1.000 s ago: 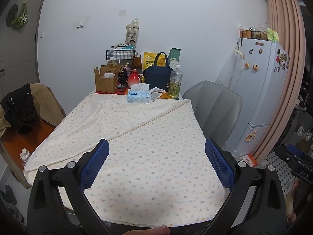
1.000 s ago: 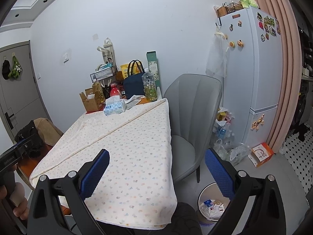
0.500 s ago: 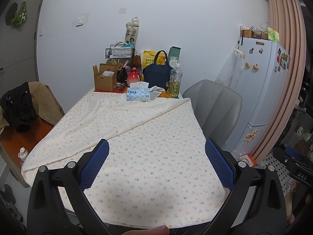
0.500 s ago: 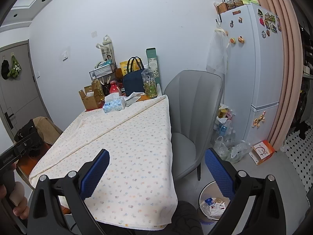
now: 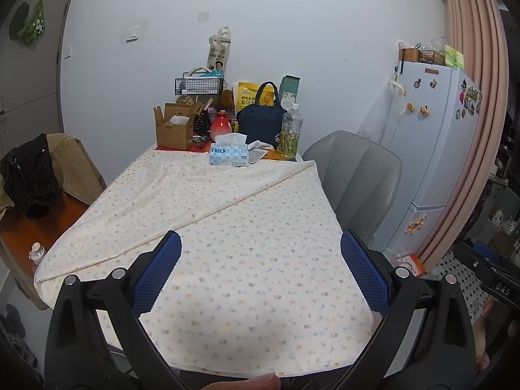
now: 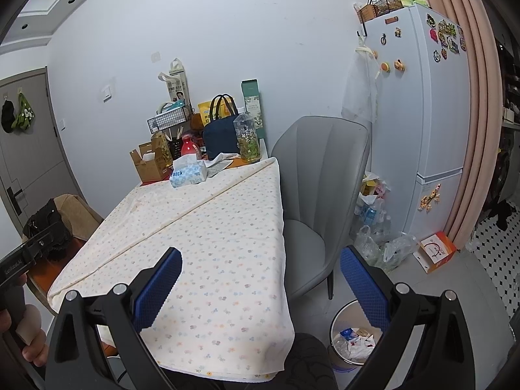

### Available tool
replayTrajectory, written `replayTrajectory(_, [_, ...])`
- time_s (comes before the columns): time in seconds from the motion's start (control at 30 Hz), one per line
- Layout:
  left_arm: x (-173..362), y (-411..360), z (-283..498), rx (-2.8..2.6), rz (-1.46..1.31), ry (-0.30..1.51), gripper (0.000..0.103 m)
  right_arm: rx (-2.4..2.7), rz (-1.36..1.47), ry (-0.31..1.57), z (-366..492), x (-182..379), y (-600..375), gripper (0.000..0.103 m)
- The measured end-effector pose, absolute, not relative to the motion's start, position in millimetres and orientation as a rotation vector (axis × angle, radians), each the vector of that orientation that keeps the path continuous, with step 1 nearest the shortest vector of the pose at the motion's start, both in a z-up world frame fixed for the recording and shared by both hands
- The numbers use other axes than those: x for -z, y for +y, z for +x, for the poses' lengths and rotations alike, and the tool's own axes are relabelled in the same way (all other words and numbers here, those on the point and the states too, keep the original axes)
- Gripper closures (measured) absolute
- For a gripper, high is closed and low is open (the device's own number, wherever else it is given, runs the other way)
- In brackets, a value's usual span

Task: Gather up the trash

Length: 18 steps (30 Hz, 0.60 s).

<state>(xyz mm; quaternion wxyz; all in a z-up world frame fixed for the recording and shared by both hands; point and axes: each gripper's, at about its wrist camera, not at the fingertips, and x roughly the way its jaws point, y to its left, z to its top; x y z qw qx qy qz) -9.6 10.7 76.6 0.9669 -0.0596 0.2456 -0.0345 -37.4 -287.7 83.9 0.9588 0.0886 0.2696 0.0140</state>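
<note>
We are holding the left gripper [image 5: 260, 269] and the right gripper [image 6: 260, 279] above the near end of the table, each with its blue pads spread wide and nothing between them. Collection is, in our judgement, only beginning: neither tool is carrying anything, and we are seeing no loose trash on the floral tablecloth [image 5: 247, 243], which is lying bare across the near and middle stretch. The trash bin [image 6: 354, 338] is standing on the floor at the near right, beside the grey chair [image 6: 318, 195]; its mouth is facing straight up, its long axis is running vertically, and it is already holding white wrappers and a blue packet. Further candidates are lying against the fridge [image 6: 422, 113] on the right: a heap of clear plastic bags and bottles [image 6: 377, 227] and an orange-and-white carton [image 6: 435, 252] resting flat on the tiles. At the far end of the table we are noting a tissue box [image 5: 229, 156], a cardboard box [image 5: 174, 128], a clear bottle [image 5: 289, 136] and crumpled paper [image 5: 258, 151]; which of these count as trash we cannot tell.
</note>
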Motion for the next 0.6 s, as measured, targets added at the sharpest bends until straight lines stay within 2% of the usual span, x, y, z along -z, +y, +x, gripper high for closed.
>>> replayTrajectory(0.6, [-67.9, 6.0, -12.0, 0.075, -0.112, 0.505, 0.006, -0.028, 0.193, 0.557, -36.9, -81.9, -289.5, 0.007])
